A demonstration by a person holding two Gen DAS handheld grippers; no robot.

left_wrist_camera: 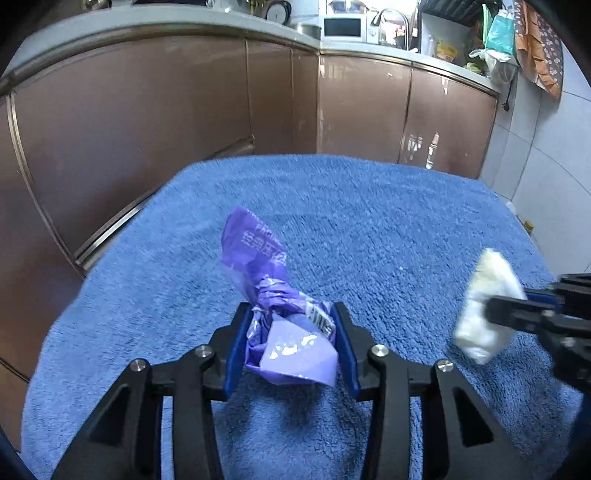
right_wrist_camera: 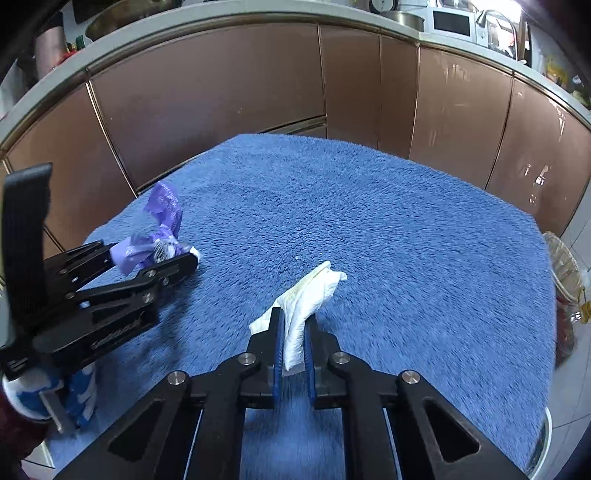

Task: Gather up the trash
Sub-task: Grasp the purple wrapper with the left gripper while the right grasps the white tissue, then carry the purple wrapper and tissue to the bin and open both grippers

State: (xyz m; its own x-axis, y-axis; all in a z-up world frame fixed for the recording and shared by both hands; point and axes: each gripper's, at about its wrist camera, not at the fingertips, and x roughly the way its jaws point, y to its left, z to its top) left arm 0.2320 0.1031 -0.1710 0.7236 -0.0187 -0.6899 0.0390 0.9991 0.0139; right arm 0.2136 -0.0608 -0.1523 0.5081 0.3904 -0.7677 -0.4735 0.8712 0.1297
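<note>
My left gripper (left_wrist_camera: 291, 317) is shut on a crumpled purple plastic wrapper (left_wrist_camera: 273, 295) and holds it just above the blue towel (left_wrist_camera: 369, 221). It also shows at the left of the right wrist view (right_wrist_camera: 184, 254), with the wrapper (right_wrist_camera: 162, 236) sticking out. My right gripper (right_wrist_camera: 295, 321) is shut on a crumpled white tissue (right_wrist_camera: 306, 306), lifted over the towel (right_wrist_camera: 369, 221). In the left wrist view the right gripper (left_wrist_camera: 495, 314) enters from the right with the tissue (left_wrist_camera: 484, 306).
Brown kitchen cabinets (left_wrist_camera: 184, 110) curve behind the towel-covered surface, with a countertop holding a microwave (left_wrist_camera: 343, 27). A clear bin with a bag (right_wrist_camera: 565, 288) stands off the towel's right edge. White tiled wall (left_wrist_camera: 546, 166) is at the right.
</note>
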